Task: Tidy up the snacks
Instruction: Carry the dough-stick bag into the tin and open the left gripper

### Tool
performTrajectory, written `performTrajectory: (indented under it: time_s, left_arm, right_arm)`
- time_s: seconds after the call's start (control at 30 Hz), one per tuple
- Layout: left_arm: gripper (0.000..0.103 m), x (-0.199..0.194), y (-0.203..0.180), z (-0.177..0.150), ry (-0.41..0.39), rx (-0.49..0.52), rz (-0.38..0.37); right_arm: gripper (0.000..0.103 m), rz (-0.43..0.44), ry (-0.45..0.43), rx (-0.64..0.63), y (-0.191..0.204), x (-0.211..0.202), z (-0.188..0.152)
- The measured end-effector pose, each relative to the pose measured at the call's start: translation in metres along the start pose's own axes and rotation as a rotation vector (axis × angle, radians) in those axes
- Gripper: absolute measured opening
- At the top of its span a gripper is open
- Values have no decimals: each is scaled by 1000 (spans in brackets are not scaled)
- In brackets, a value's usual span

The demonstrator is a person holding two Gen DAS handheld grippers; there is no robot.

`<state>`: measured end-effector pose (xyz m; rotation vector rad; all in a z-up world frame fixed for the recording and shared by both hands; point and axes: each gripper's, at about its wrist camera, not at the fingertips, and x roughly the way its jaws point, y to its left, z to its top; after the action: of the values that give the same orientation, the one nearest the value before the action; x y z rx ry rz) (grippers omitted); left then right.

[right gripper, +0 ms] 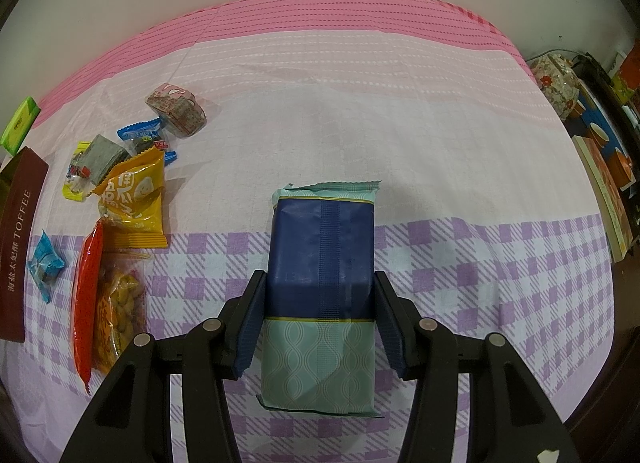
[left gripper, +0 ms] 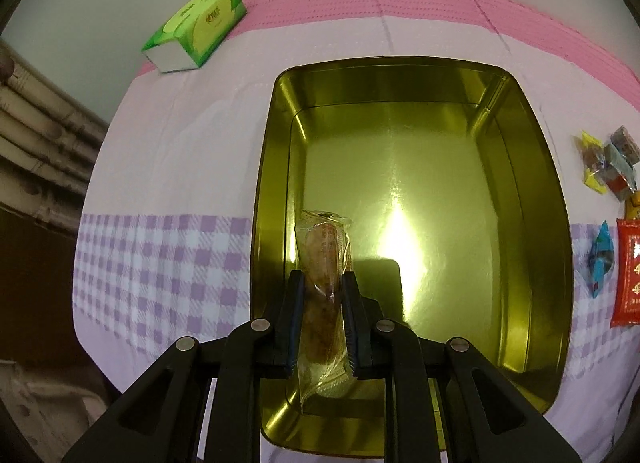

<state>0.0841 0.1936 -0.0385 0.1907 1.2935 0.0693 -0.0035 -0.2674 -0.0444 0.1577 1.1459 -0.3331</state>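
The left gripper (left gripper: 323, 283) has its two fingers pressed in on one clear-wrapped brown pastry (left gripper: 323, 263), holding it over the near left part of the single gold tin (left gripper: 532, 223); whether the wrapper's far end touches the tin floor cannot be told. The tin sits on the checked cloth (left gripper: 168, 167) that covers the table, its long sides running away from the camera, and it holds nothing else that shows. One green tissue pack (left gripper: 196, 29) lies at the cloth's far left corner, on the pink band.

The right gripper (right gripper: 318, 291) is spread wide, with one navy and teal packet (right gripper: 320, 263) lying flat on the cloth between its two fingers; the pads sit against or just beside the packet's long sides, and real contact cannot be told.

To the left of that packet, towards the cloth's left edge, is a loose cluster of snacks: one round patterned sweet (right gripper: 176, 109) farthest away, one blue wrapped candy (right gripper: 146, 139), one grey-green square packet (right gripper: 104, 159) over one small yellow candy (right gripper: 76, 179), one yellow bag (right gripper: 134, 199), one red packet (right gripper: 85, 303) standing on edge beside one clear bag of golden nuts (right gripper: 120, 303), and one small blue sweet (right gripper: 45, 263). One maroon toffee lid (right gripper: 20, 243) lies at the left edge
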Motion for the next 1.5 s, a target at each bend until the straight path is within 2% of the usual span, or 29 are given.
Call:
performTrajectory:
  time_s: [0.2,0.37,0.7,0.97,1.07,1.3,1.5]
  left_arm:
    - [19,0,4,-3,-7,-14,-25]
    - [20,-3,7,-6,-10,-18,-17]
    - [23,-20,2,-9,-58,13,1]
    - [25,-39,6,-11,-129,-36,-9]
    - [28,-45,8,-17,-165,-61,12]
    - [51,-51,17,-30,-222,-124,19]
    - [59,-52,19,-34,-255,-127,48]
  right_arm:
    - [49,-4,-2,1,0,-1,-2]
    - [49,-5,-1,0,1,0,-2]
    - [49,-4,5,1,0,0,-1]
    - [47,-6,10,-3,2,0,-1]
    - [46,-7,12,-2,1,1,-2]
    - [46,-35,2,12,4,-1,-4]
    - [46,-86,-32,13,13,-18,-4]
